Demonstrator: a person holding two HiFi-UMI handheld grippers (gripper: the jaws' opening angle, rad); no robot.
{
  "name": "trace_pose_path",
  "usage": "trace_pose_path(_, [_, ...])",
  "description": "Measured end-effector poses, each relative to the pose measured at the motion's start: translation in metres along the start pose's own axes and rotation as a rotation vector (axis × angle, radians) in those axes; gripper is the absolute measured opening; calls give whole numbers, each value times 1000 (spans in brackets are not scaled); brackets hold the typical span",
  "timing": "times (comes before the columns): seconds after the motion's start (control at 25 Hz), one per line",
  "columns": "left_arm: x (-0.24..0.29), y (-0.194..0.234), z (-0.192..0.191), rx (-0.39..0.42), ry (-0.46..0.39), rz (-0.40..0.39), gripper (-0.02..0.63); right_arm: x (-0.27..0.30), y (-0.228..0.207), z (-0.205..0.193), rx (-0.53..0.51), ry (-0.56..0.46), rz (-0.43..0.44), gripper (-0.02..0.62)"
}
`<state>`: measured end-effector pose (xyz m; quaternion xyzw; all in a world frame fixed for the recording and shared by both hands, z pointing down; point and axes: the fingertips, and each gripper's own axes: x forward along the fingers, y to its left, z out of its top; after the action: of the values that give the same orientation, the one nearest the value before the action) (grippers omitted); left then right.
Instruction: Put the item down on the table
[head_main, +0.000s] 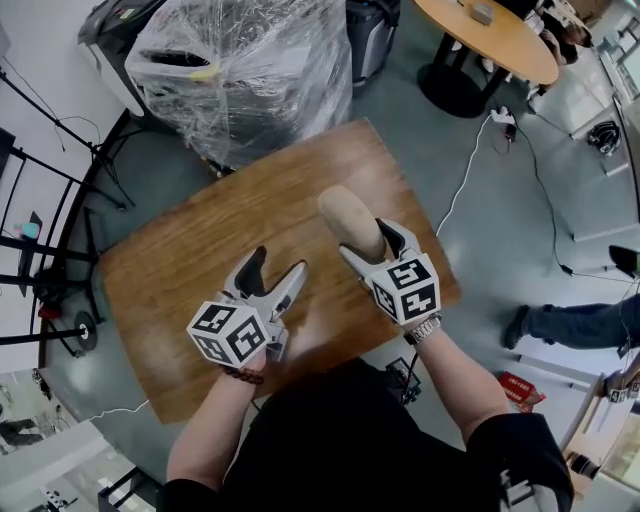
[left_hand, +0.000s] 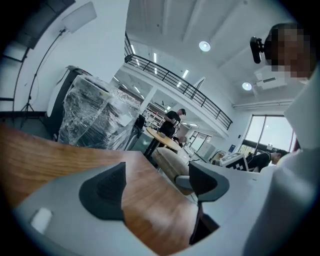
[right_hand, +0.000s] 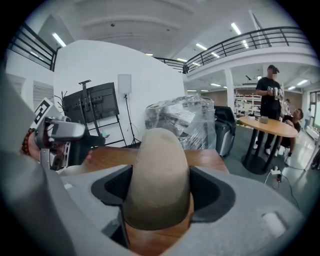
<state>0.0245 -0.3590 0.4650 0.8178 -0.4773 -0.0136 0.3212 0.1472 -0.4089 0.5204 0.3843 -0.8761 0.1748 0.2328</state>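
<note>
The item, a beige rounded cylinder (head_main: 350, 222), sticks out of my right gripper (head_main: 368, 245) over the right half of the wooden table (head_main: 190, 260). In the right gripper view both pads press the sides of the item (right_hand: 157, 175), with the table (right_hand: 105, 156) showing beneath it. Whether the item touches the wood I cannot tell. To its left, my left gripper (head_main: 278, 265) stands open above the table with nothing between its fingers. In the left gripper view only bare table (left_hand: 50, 150) lies between the jaws of the left gripper (left_hand: 157, 185), and the item (left_hand: 170, 162) shows beyond its right finger.
A large plastic-wrapped bundle (head_main: 240, 70) stands just past the table's far edge. A round wooden table (head_main: 490, 35) is at the far right, with a white cable (head_main: 465, 175) on the floor. A person's legs (head_main: 580, 325) are at the right. A screen on a stand (right_hand: 90, 105) stands to the left.
</note>
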Motion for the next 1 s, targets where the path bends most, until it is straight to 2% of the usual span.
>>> trace_pose_path(0.36, [8,5,-2,82,23,35,243,55,-72,-14,2,80,-108,343])
trace_pose_path(0.52, [9,11,-6,90,36,59,214,80,-95,-21,3,112,-143,342])
trace_pose_path(1.0, [12,20,-16,128,70,96,71,132,-137,-44,-24,201,-227,344])
